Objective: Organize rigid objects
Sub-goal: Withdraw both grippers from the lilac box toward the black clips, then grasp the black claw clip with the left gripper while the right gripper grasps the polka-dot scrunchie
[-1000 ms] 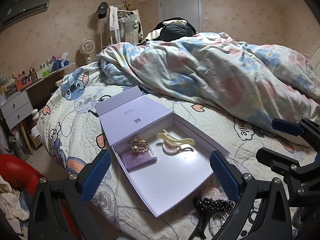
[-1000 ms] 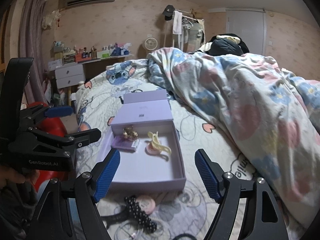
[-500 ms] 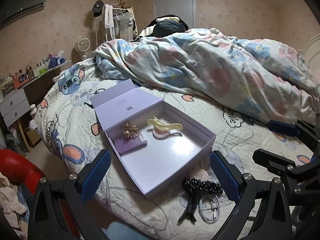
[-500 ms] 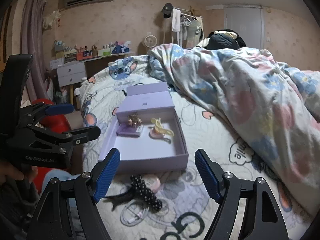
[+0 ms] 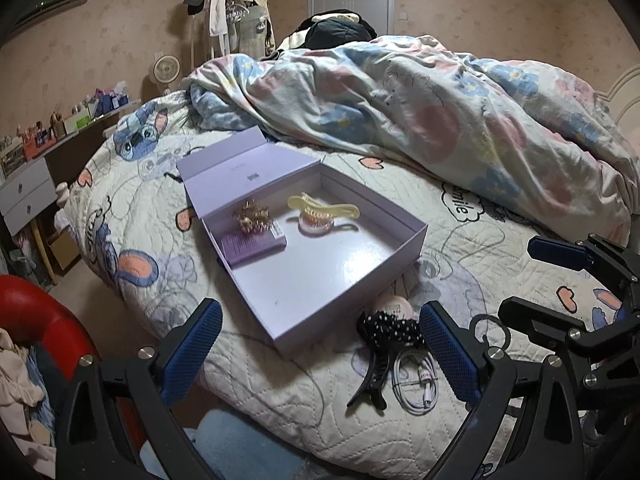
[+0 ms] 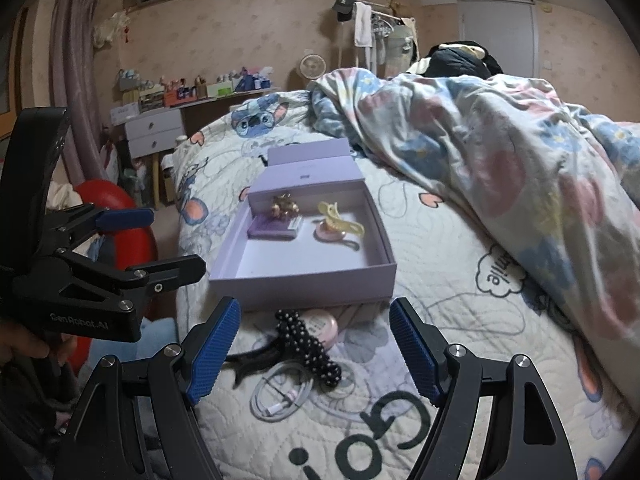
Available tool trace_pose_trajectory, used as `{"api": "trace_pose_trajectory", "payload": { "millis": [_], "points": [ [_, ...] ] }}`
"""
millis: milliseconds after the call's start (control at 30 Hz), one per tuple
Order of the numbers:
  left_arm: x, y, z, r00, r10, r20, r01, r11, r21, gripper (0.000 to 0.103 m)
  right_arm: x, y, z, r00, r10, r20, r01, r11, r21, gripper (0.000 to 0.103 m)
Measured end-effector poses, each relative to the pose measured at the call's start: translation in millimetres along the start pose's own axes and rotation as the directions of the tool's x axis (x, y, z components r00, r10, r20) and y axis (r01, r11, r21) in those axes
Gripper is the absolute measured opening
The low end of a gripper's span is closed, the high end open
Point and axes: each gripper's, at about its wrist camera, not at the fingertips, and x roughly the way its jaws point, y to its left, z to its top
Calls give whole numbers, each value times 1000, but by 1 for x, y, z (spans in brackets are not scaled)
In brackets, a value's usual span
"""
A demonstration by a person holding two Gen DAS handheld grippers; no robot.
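Both grippers, left (image 5: 320, 354) and right (image 6: 314, 346), hung over the bed's near edge, jaws spread and empty, tilted down toward the box (image 5: 340, 276). Only the right view showed the hand (image 6: 24, 344) gripping the left one.

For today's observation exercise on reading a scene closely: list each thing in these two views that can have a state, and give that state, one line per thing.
Lilac box: open, lid folded back.
Yellow claw clip: inside the box.
Gold hair clip: inside the box, on a purple card.
Black dotted claw clip: outside, on the bedspread.
Pink compact: outside, partly under the black clip.
White cable: coiled, on the bedspread.
Left gripper: open, empty.
Right gripper: open, empty.
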Motion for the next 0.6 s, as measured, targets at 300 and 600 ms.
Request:
{"api": "trace_pose_trajectory", "payload": {
  "millis": [300,600],
  "points": [
    [14,-6,-18,999,-11,-52,13,1000,27,101,15,-2,-23,999,28,-25,-27,999,47,78],
    [35,-11,-38,993,-56,-108,59,998,27,101,33,-11,-42,997,44,-68,-38,995,92,78]
  ]
}}
